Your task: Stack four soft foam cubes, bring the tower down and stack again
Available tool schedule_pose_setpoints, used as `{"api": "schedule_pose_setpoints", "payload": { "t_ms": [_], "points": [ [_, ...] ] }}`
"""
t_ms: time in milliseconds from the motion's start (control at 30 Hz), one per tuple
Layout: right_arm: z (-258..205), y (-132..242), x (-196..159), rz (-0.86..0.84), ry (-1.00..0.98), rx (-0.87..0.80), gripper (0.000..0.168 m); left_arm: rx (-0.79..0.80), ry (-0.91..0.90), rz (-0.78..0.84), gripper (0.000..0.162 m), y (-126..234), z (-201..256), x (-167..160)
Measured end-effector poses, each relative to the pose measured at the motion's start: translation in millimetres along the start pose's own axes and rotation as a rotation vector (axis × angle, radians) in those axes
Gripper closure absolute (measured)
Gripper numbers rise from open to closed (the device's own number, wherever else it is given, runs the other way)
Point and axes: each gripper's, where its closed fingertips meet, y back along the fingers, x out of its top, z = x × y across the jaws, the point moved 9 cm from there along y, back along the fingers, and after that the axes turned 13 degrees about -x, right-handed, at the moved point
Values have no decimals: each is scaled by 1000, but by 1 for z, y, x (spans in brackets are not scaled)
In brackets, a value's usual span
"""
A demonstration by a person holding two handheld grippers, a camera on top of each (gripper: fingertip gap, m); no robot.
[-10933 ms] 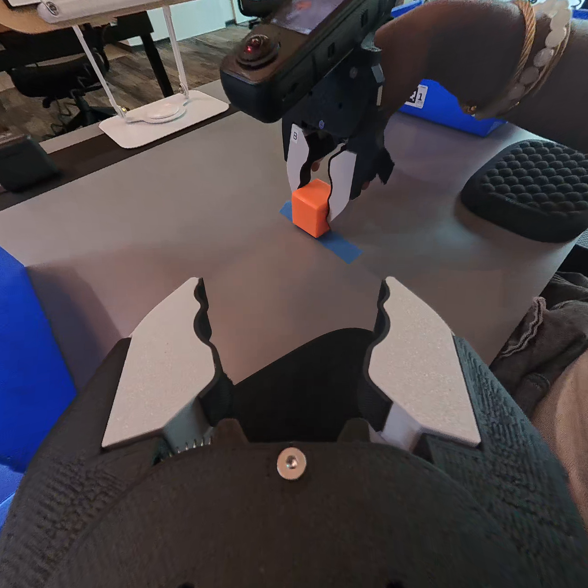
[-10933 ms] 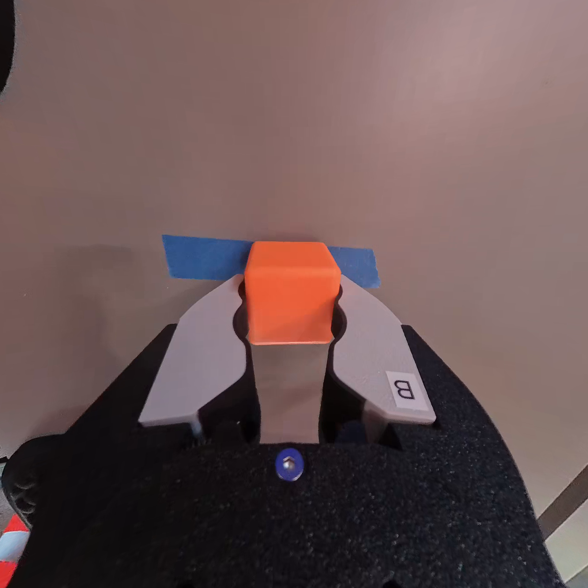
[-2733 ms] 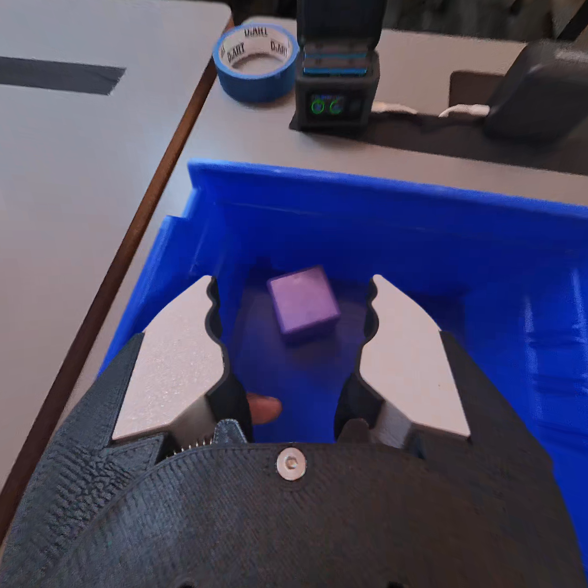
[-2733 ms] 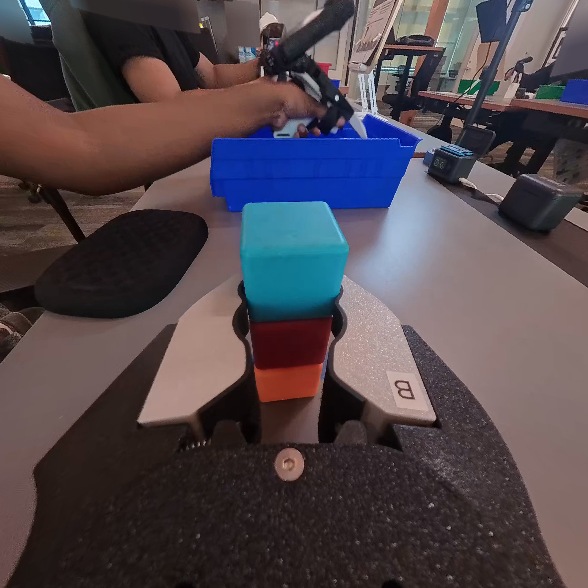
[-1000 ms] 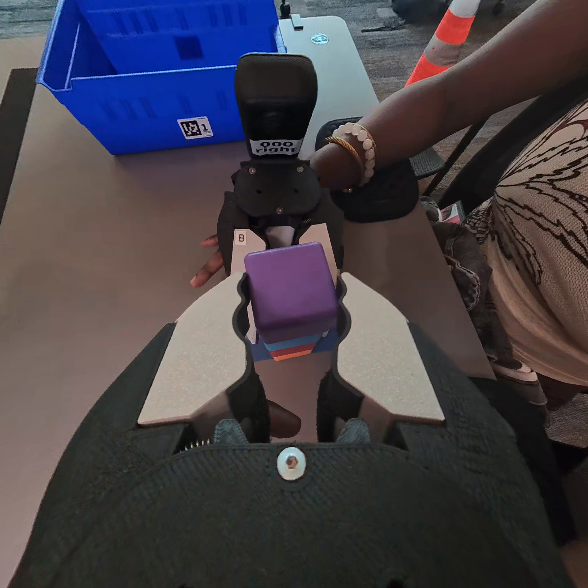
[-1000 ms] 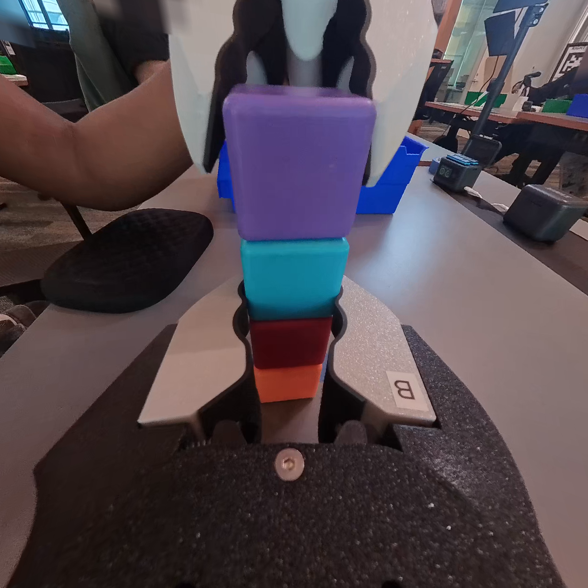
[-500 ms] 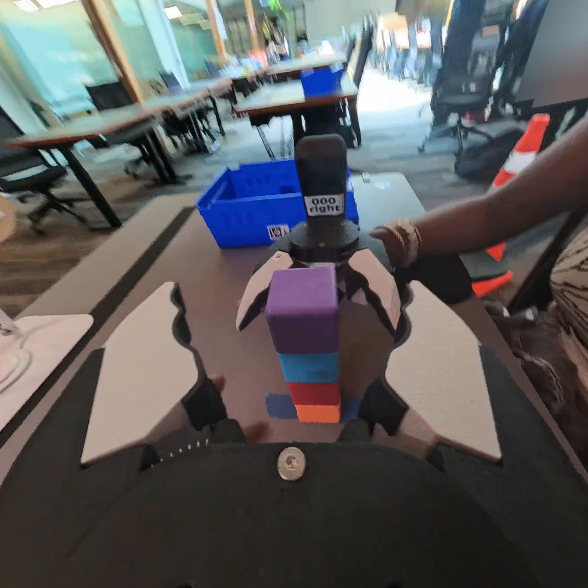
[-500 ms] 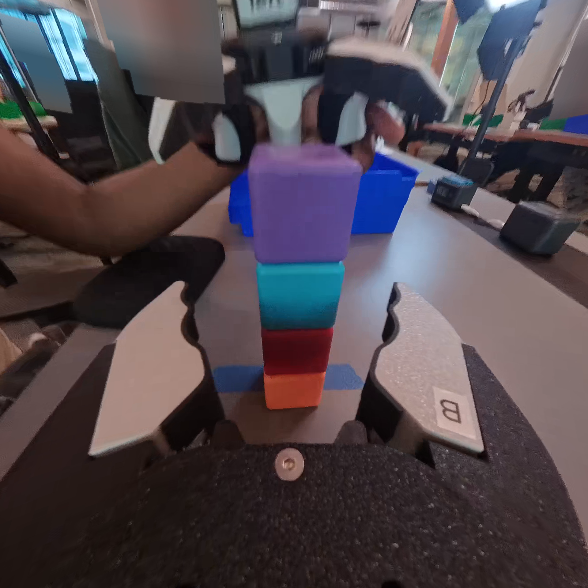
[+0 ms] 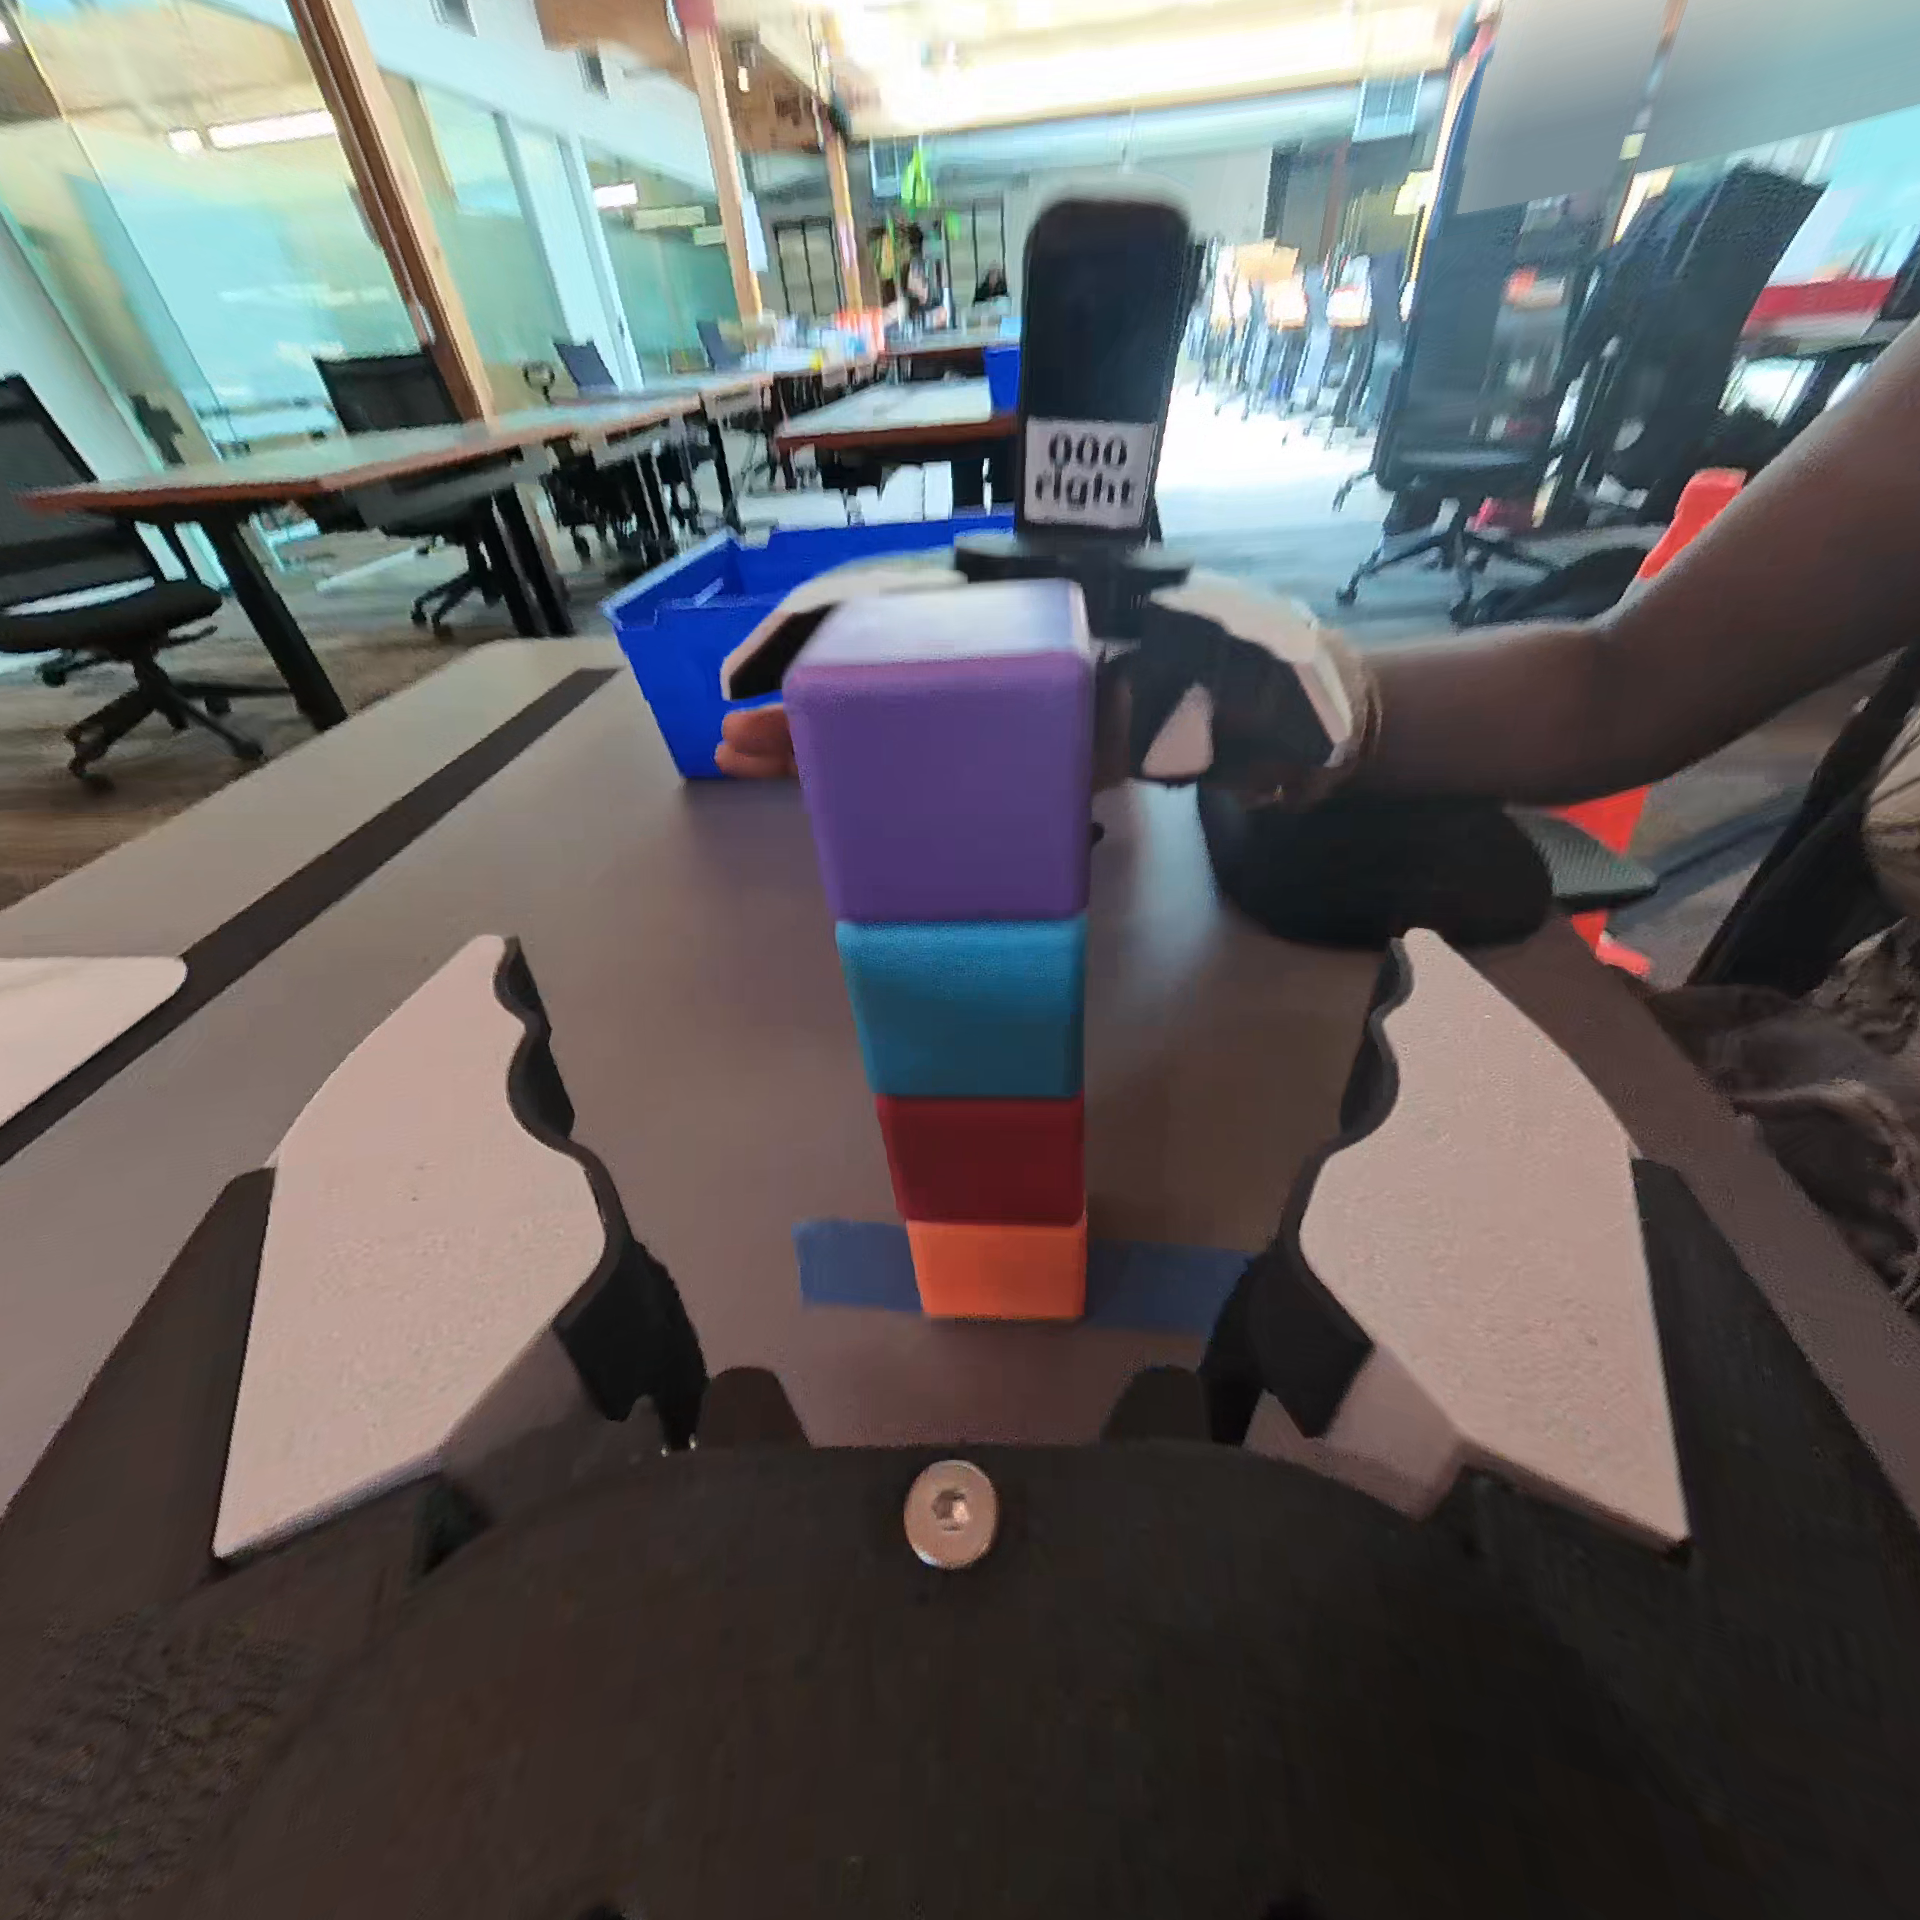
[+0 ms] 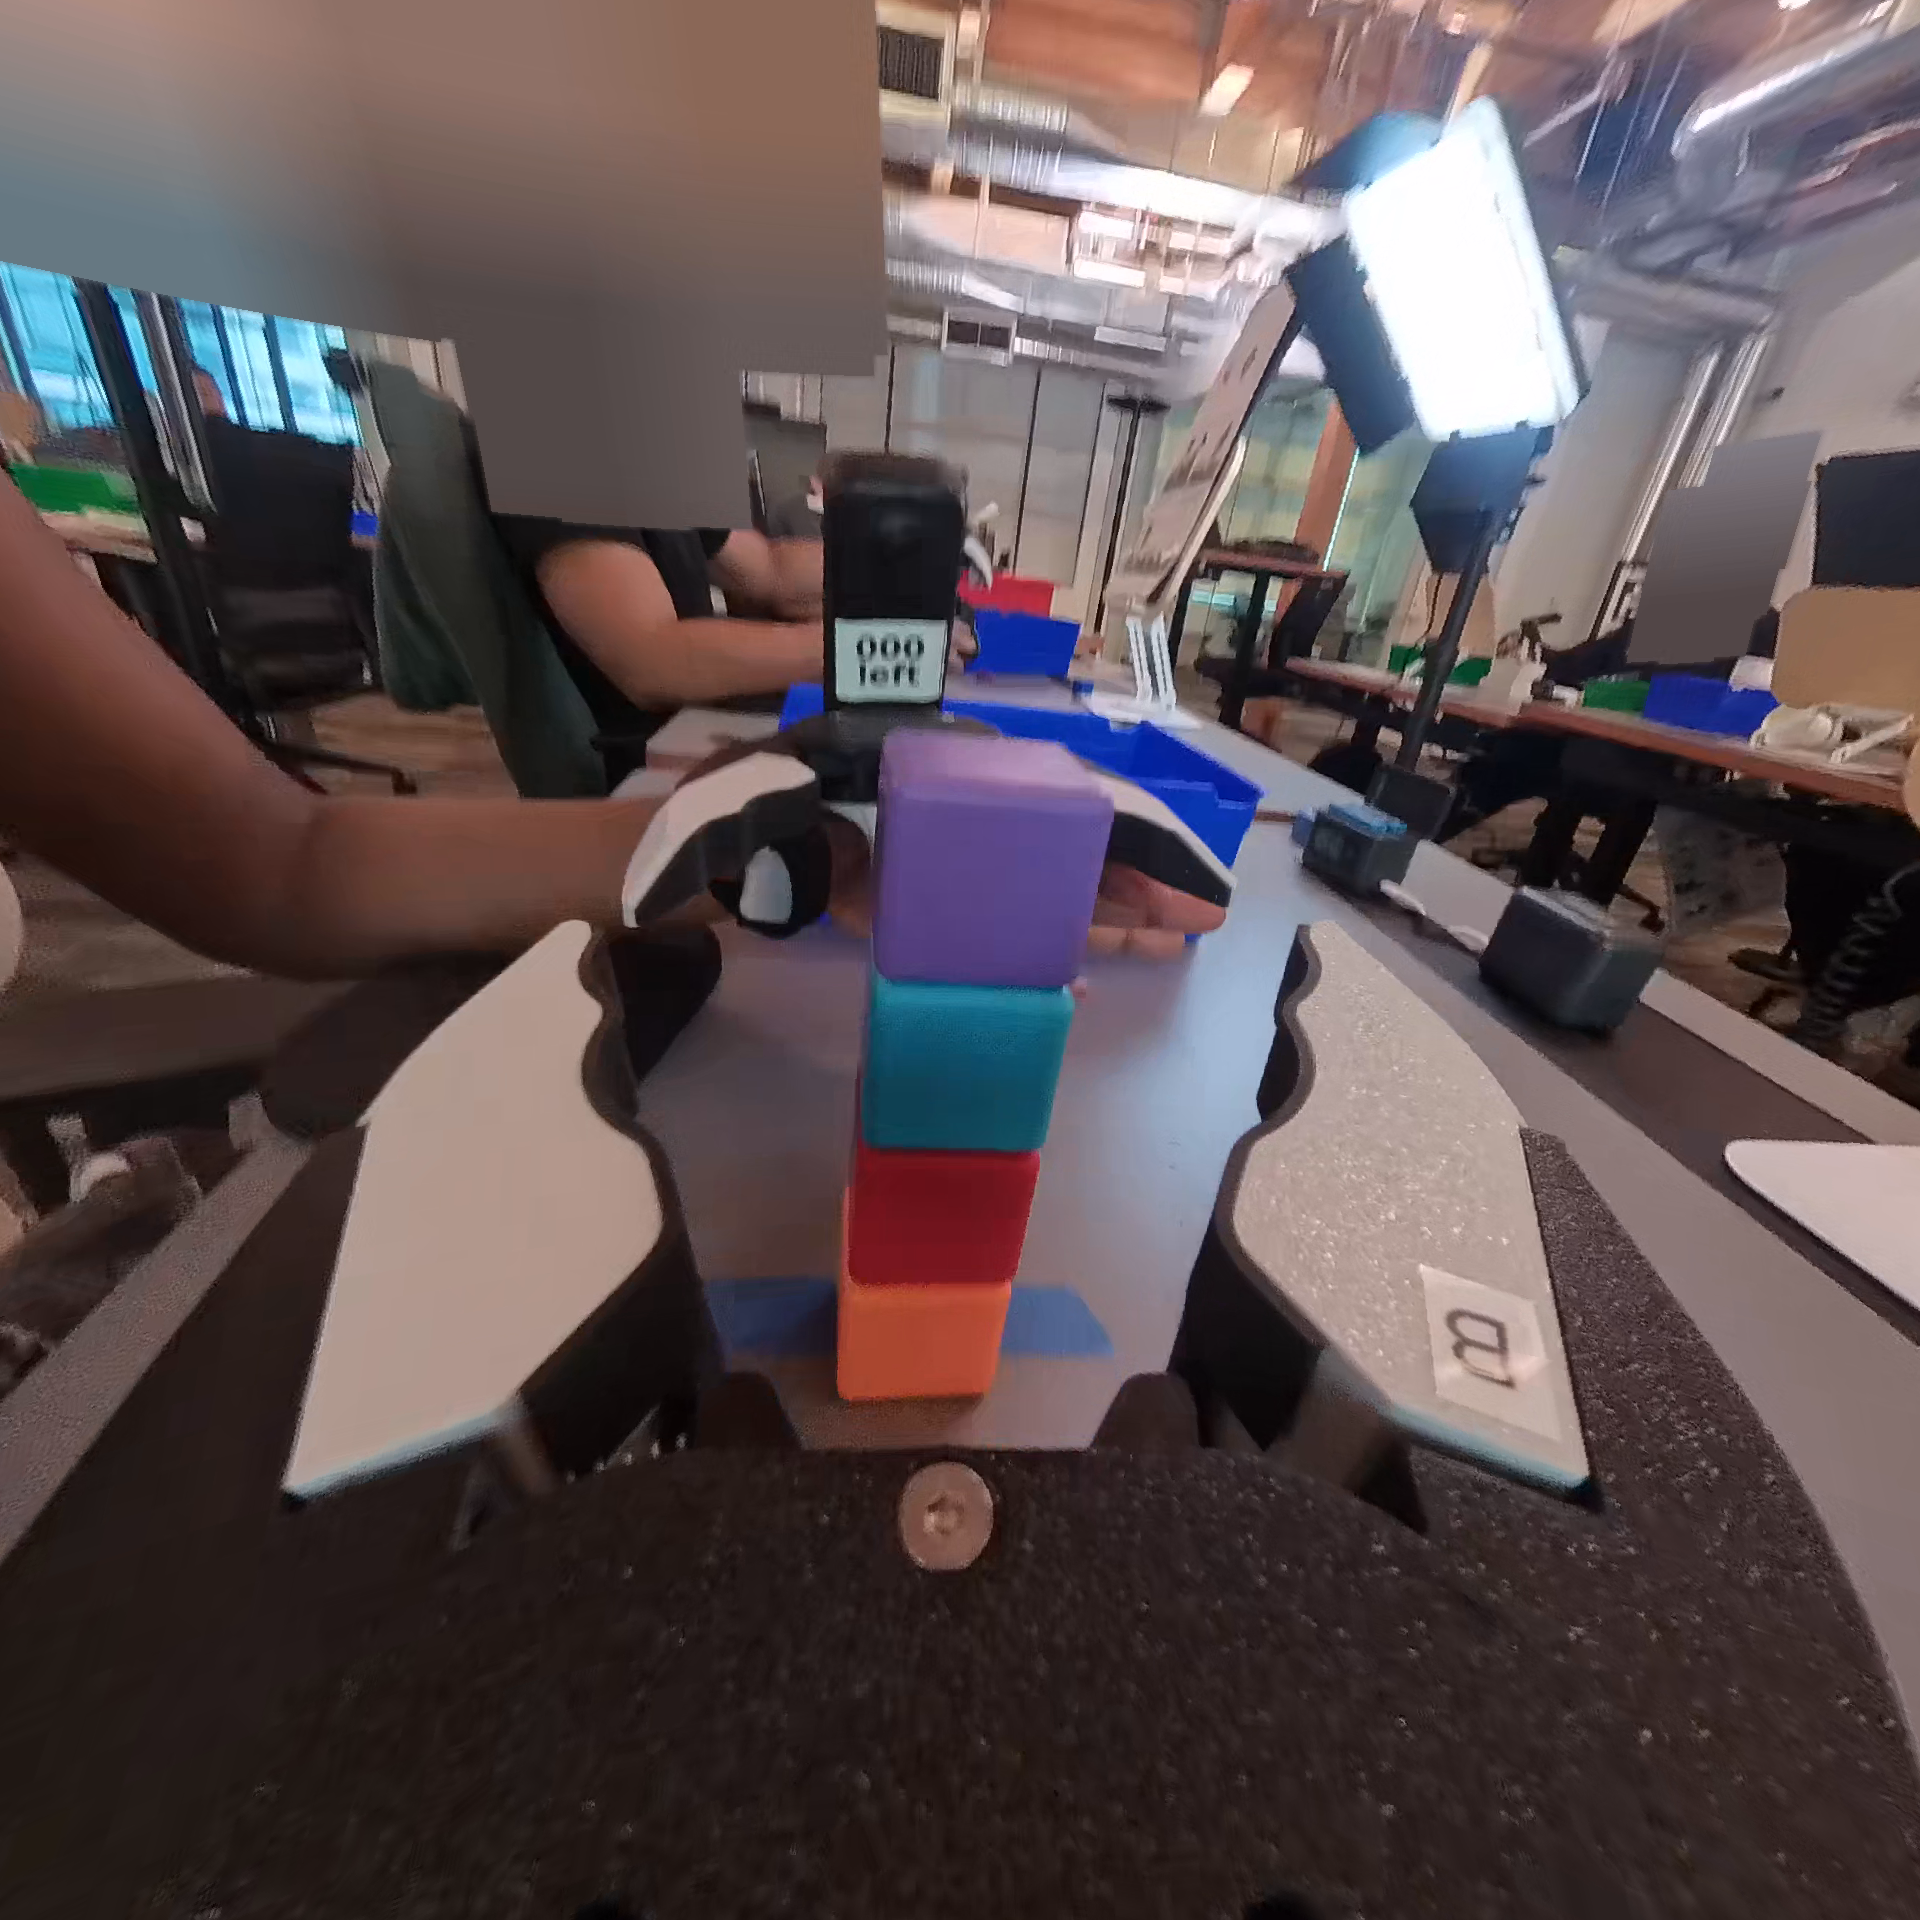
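Observation:
A four-cube tower stands on a blue tape strip (image 9: 852,1262) on the grey table: purple cube (image 9: 951,758) on top, then teal cube (image 9: 966,1008), red cube (image 9: 982,1158) and orange cube (image 9: 997,1268) at the bottom. The purple cube sits slightly off-centre. My left gripper (image 9: 951,940) is open and empty, its fingers apart on either side of the tower without touching it. My right gripper (image 10: 945,935) faces it from the opposite side, open and empty, also clear of the tower (image 10: 961,1065). Each gripper's white fingers (image 9: 1278,644) show behind the purple cube in the other view.
A blue bin (image 9: 686,644) stands beyond the tower on the right gripper's side, another blue bin (image 10: 1195,790) on the left gripper's side. A black padded armrest (image 9: 1371,873) lies at the table edge. A grey box (image 10: 1569,961) and a white lamp base (image 10: 1849,1205) sit at the far edge.
The left gripper set the purple cube on the teal one, opened and drew back. The right gripper let go of the lower cubes, opened wide and backed away.

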Motion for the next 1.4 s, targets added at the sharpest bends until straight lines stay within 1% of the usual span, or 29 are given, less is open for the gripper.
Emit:
{"api": "schedule_pose_setpoints", "payload": {
  "t_ms": [100, 167, 233, 367, 500, 600, 767, 867, 933, 1000, 1033, 1100, 1200, 1300, 1400],
  "points": [
    [0, -1, -13, -159, 34, 33, 51, 17, 17, -174, 18, -2, -2, -13],
    [0, -1, -22, -275, 54, 56, 55, 19, 37, -260, 18, -4, -3, -21],
    [1, -1, -30, -374, 74, 67, 60, 7, 57, -310, 18, -7, -3, -27],
    [0, 0, -47, -555, 106, 85, 62, -14, 78, -384, 20, -10, -2, -35],
    [-1, 0, -62, -684, 112, 107, 57, 4, 78, -435, 21, -11, -4, -40],
    [0, -1, -61, -654, 80, 112, 56, 0, 75, -352, 21, -12, -4, -33],
    [0, -3, -39, -455, 29, 79, 60, 8, 44, -128, 25, -8, -3, -11],
    [2, -4, -25, -368, -15, 54, 63, 37, 28, 73, 28, -1, -3, 6],
    [4, -5, -11, -315, -58, 43, 66, 44, 25, 215, 33, 5, -4, 15],
    [7, -7, 10, -289, -66, 38, 71, 60, 29, 287, 40, 12, -5, 19],
    [9, -9, 22, -303, -51, 41, 75, 74, 32, 294, 42, 15, -7, 18],
    [11, -17, 46, -382, 12, 61, 80, 90, 36, 256, 48, 16, -9, 14],
    [11, -35, 71, -589, 147, 80, 89, 80, 30, 155, 53, 7, -8, 7],
    [6, -55, 79, -774, 222, 139, 91, 49, 5, 76, 58, -8, -4, 1],
    [3, -69, 77, -867, 268, 143, 102, 53, -15, 23, 68, -19, -3, -3]
  ]
}}
